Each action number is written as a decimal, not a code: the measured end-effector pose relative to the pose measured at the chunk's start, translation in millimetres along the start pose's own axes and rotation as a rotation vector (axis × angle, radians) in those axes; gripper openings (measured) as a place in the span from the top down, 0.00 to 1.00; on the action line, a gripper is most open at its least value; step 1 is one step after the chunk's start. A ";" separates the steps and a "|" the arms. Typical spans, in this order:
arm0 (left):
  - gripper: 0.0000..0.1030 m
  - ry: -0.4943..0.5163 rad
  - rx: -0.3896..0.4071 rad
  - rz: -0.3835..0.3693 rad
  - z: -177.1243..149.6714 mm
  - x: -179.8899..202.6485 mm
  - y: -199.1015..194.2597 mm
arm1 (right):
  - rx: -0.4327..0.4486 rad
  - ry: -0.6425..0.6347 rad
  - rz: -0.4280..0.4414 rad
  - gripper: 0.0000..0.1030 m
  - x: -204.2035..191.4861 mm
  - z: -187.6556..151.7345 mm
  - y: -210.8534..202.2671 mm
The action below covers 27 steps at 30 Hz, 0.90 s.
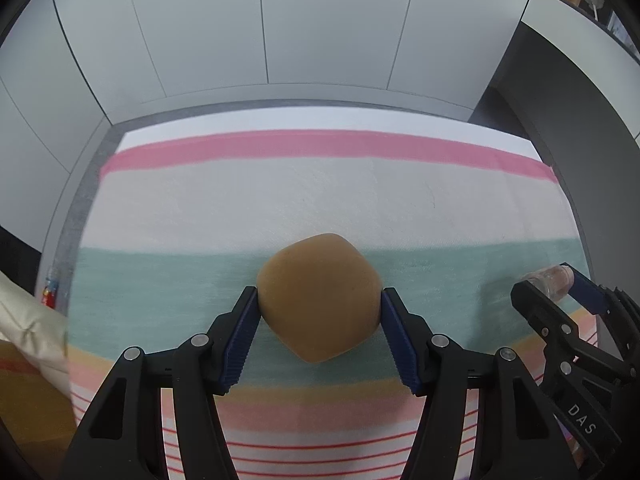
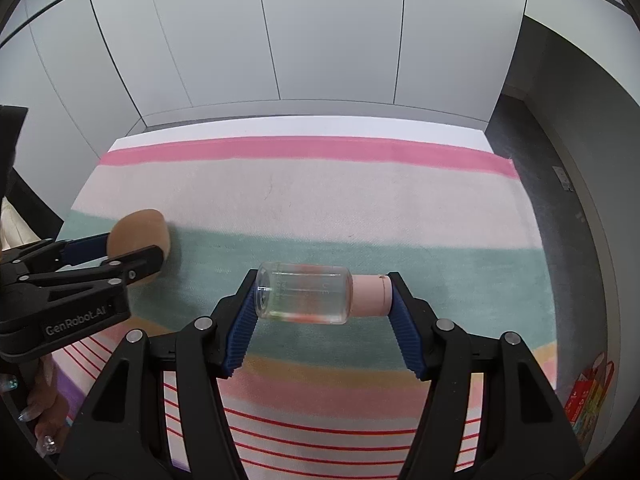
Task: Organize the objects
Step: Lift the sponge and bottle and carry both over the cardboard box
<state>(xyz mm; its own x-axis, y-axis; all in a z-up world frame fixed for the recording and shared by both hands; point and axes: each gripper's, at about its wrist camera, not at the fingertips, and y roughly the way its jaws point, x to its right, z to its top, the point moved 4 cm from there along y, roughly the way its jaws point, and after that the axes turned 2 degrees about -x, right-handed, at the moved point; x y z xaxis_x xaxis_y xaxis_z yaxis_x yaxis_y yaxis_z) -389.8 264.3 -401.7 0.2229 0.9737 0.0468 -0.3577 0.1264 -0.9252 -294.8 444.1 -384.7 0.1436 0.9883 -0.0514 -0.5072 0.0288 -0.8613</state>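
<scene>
Over the striped cloth (image 1: pixel 280 200), the left gripper (image 1: pixel 319 308) is clamping a tan sponge (image 1: pixel 318 296) between its blue pads above the green band, while the right gripper (image 2: pixel 322 294) is gripping a clear bottle (image 2: pixel 304 294) endwise, base to pink cap (image 2: pixel 370 295), just beside it.

home room: striped cloth (image 2: pixel 320 200) on table, white cabinet panels (image 2: pixel 320 32) behind.

**Striped cloth against pale panels**

We see a striped cloth (image 1: pixel 280 200) of pink, cream, teal and thin red lines spread before white wall panels (image 1: pixel 320 20). Grey floor (image 2: pixel 560 200) runs alongside, with a colourful box (image 2: pixel 588 404) at its edge.
</scene>
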 end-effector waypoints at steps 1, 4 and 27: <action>0.39 -0.001 0.005 -0.001 1.3 -0.3 -4.2 | 0.000 0.000 -0.004 0.38 0.2 1.0 -1.7; 0.39 -0.005 0.022 0.011 6.7 -0.1 -20.2 | 0.004 0.000 -0.017 0.38 0.6 7.1 -12.3; 0.39 -0.007 0.226 0.084 28.8 -24.0 -254.0 | 0.146 0.027 -0.032 0.38 -22.2 70.9 -201.4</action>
<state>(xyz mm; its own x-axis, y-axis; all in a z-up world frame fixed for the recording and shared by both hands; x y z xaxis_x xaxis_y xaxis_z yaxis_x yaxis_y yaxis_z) -330.4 214.2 -156.9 0.1773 0.9839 -0.0234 -0.5686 0.0829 -0.8184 -256.0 426.9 -174.3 0.1832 0.9823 -0.0402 -0.6201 0.0838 -0.7800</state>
